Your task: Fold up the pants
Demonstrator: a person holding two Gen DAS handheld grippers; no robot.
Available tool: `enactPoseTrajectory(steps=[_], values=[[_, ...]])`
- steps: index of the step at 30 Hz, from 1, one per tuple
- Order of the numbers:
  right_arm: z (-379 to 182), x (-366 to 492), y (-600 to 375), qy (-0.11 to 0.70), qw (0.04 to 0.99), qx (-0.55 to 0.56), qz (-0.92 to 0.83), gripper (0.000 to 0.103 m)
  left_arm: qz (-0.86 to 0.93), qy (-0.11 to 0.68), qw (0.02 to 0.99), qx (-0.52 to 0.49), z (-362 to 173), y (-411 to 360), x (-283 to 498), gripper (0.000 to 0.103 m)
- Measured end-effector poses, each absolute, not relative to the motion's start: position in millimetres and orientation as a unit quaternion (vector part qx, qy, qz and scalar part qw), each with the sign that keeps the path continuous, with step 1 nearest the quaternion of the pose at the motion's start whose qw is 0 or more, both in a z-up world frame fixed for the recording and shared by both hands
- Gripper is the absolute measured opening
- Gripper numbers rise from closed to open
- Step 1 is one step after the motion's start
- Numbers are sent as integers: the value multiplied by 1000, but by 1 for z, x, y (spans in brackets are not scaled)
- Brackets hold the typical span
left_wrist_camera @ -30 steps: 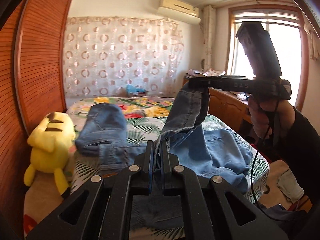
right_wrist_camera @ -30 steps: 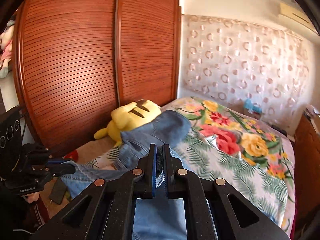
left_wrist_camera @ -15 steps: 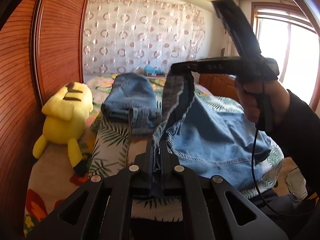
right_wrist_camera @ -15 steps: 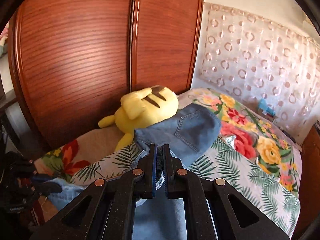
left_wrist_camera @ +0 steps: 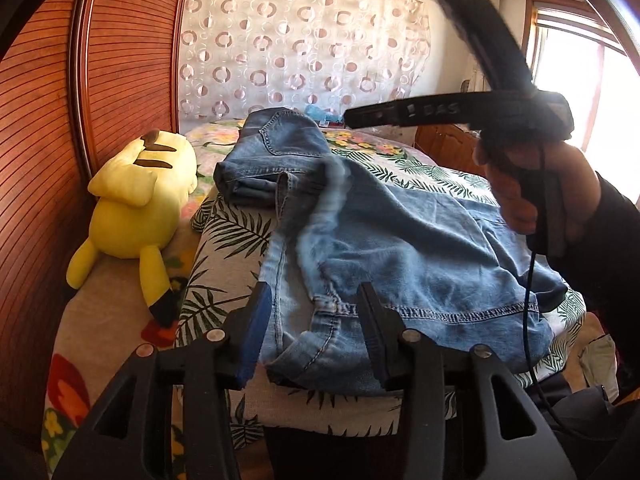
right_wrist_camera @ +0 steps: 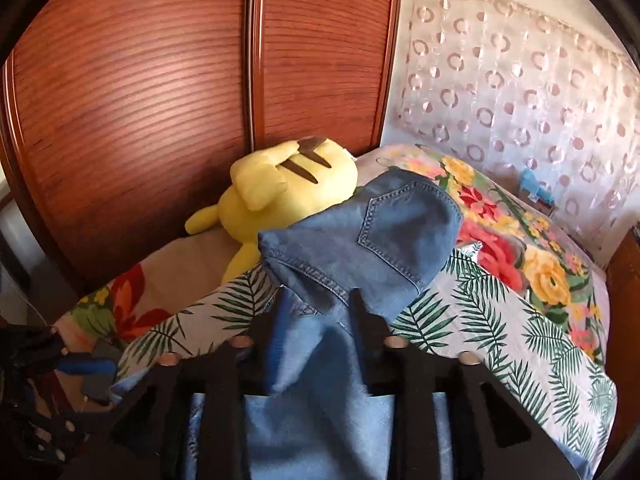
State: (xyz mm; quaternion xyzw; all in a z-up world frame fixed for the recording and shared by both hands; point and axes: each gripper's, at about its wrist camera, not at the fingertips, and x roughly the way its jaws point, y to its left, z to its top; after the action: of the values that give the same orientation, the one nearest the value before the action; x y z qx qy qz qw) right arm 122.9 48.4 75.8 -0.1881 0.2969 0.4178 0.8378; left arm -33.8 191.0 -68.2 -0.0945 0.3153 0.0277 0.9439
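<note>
Both grippers, left gripper (left_wrist_camera: 312, 320) and right gripper (right_wrist_camera: 314, 320), have just opened, dropping the jeans (left_wrist_camera: 400, 240) beside the yellow plush toy (left_wrist_camera: 136, 200); further folds remain.

I record a yellow plush toy (left_wrist_camera: 136, 200) lying along the bed's (left_wrist_camera: 224, 248) left edge, beside the wooden wardrobe doors (right_wrist_camera: 200, 80). A circle-patterned curtain (left_wrist_camera: 296, 48) hangs behind the far edge. A window (left_wrist_camera: 600, 92) stands to my right.

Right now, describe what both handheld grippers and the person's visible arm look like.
Left gripper: black plastic linkage arms, silver rivets, blue pad on one finger. Right gripper: same black build; its body shows white lettering and a thin black cable. The black sleeve covers the arm.
</note>
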Motion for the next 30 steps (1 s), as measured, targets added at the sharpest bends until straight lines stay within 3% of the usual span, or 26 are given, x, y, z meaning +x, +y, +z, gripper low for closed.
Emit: enactPoseTrajectory(steps=[3,7,11,20,30], values=[[78,125,34,291,846,-168,413,51,32,311,945,-92,-70,188,-31,45],[71,121,-4,299,853,-147,402,51,20,312,945,-95,-75,184,-25,45],[49,116,-50,315,861,-131,377,51,10,326,940,-98,-84,181,-14,37],[-13,108,-146,376,875,-88,293,51,30,366,925,-93,-108,177,7,41],[-35,111,-166,394,878,-76,262,51,34,369,924,-96,-110,174,3,43]])
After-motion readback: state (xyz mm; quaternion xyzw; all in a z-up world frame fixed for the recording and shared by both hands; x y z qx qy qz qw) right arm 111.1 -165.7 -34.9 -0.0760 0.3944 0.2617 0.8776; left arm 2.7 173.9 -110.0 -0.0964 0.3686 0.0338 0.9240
